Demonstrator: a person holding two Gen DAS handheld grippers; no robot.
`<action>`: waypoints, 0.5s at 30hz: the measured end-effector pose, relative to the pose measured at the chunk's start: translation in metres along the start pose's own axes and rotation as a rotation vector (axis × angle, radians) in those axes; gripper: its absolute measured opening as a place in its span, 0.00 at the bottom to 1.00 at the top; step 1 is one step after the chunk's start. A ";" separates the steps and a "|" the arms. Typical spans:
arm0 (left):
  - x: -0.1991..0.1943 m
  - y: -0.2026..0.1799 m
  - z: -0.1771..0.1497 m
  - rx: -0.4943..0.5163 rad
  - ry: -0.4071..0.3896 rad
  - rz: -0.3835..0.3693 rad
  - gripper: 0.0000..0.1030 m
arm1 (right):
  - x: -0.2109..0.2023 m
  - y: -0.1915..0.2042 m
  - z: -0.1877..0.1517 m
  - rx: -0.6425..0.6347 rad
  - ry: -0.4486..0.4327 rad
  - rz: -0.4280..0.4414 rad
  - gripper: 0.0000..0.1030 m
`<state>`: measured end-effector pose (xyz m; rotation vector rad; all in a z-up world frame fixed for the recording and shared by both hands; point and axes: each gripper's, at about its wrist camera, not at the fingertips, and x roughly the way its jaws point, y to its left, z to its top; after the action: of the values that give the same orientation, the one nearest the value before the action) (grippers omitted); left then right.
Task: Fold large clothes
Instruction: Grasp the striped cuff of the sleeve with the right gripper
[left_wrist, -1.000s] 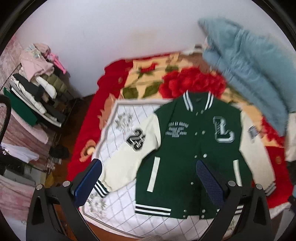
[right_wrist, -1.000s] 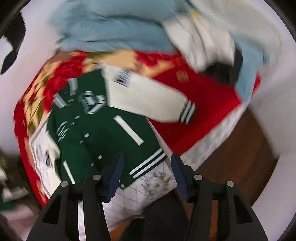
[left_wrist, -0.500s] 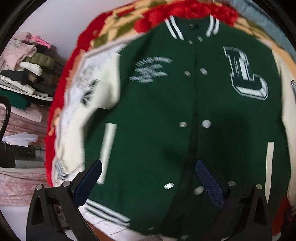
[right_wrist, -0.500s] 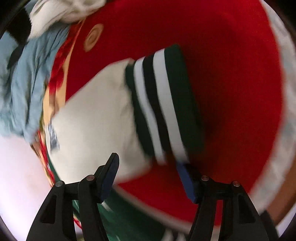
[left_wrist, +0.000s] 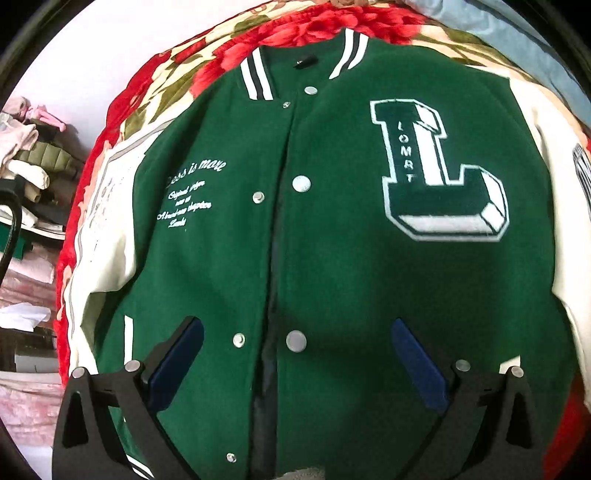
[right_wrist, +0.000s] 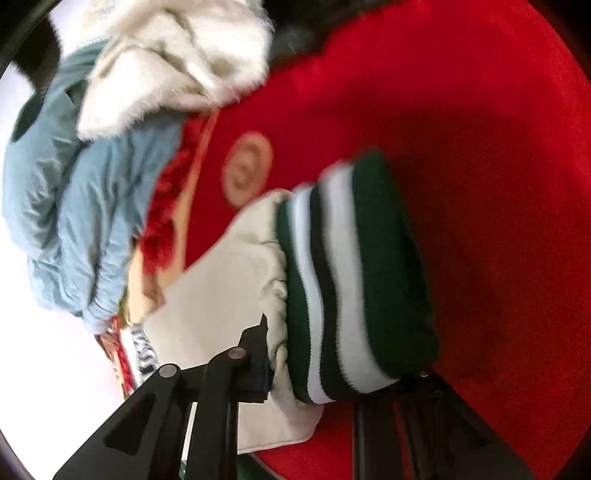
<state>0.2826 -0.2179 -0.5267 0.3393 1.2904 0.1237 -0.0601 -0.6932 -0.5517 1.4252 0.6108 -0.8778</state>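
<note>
Jacket (left_wrist: 332, 258), green with cream sleeves and a big "L" patch (left_wrist: 439, 173), lies front up and spread flat on a red flowered blanket (left_wrist: 207, 70) over the bed. The left gripper (left_wrist: 295, 354) hangs right over its lower front, jaws wide apart with nothing in them, the snap placket (left_wrist: 280, 221) running up between them and a snap (left_wrist: 296, 340) just ahead of the gap. Off at the jacket's far sleeve, the right gripper (right_wrist: 332, 373) has its jaws just closing, and the gathered end of the cream sleeve (right_wrist: 221, 295) beside the striped cuff (right_wrist: 354, 273) sits between them, pressed against the near pad. Beyond that cuff the blanket is plain red (right_wrist: 461, 129), and past it to the left a pale blue garment (right_wrist: 66, 206) and a white fluffy one (right_wrist: 173, 59) are heaped.
</note>
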 end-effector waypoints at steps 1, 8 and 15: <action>-0.001 0.003 0.001 -0.008 -0.002 -0.005 1.00 | -0.015 0.012 0.007 0.009 -0.061 0.004 0.17; -0.014 0.012 0.027 -0.054 -0.011 -0.082 1.00 | -0.057 0.118 0.031 -0.162 -0.178 0.069 0.16; -0.022 0.061 0.056 -0.166 -0.039 -0.120 1.00 | -0.070 0.278 -0.048 -0.422 -0.102 0.244 0.16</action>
<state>0.3359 -0.1764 -0.4743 0.1219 1.2496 0.1211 0.1332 -0.6535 -0.3385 1.0390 0.4972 -0.5817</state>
